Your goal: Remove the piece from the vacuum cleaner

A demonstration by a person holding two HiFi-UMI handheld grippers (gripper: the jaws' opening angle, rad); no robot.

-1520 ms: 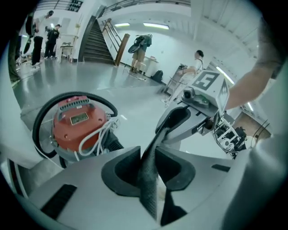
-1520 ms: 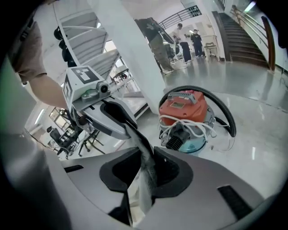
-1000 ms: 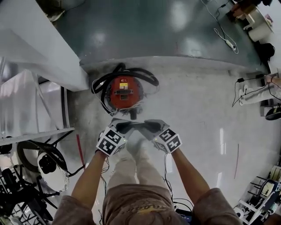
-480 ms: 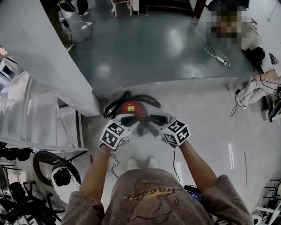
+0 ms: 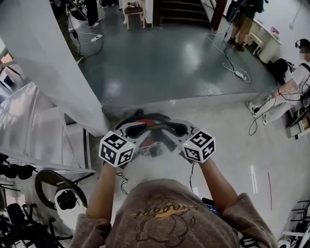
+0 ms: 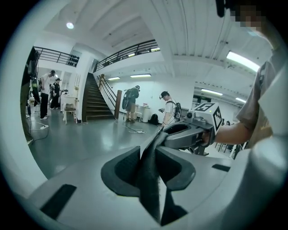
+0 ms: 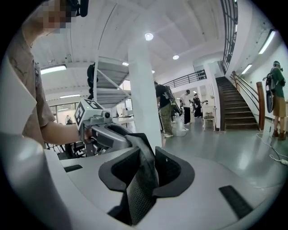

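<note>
A dark mesh fabric piece [image 5: 156, 127] is stretched between my two grippers, high above the red vacuum cleaner [image 5: 147, 119]. The vacuum and its black hose [image 5: 127, 121] are mostly hidden under the grippers. My left gripper [image 5: 136, 130] pinches one end of the fabric [image 6: 150, 179] between its pads. My right gripper [image 5: 177, 128] grips the other end [image 7: 140, 179]; its jaws have just been opening a little, with the fabric still pressed between them. Each gripper view shows the other gripper across the fabric: the right one [image 6: 186, 134] and the left one [image 7: 110, 134].
A white pillar [image 5: 48, 58] and a metal rack [image 5: 29, 126] stand at the left, with dark equipment [image 5: 58, 193] on the floor below. A cable and power strip [image 5: 237, 72] lie on the green floor. A seated person [image 5: 290, 87] is at the right; stairs [image 5: 179, 7] and standing people are behind.
Both grippers have risen together with the dark fabric, away from the red vacuum, which they now mostly cover. The head view has tilted up to show more of the hall.
</note>
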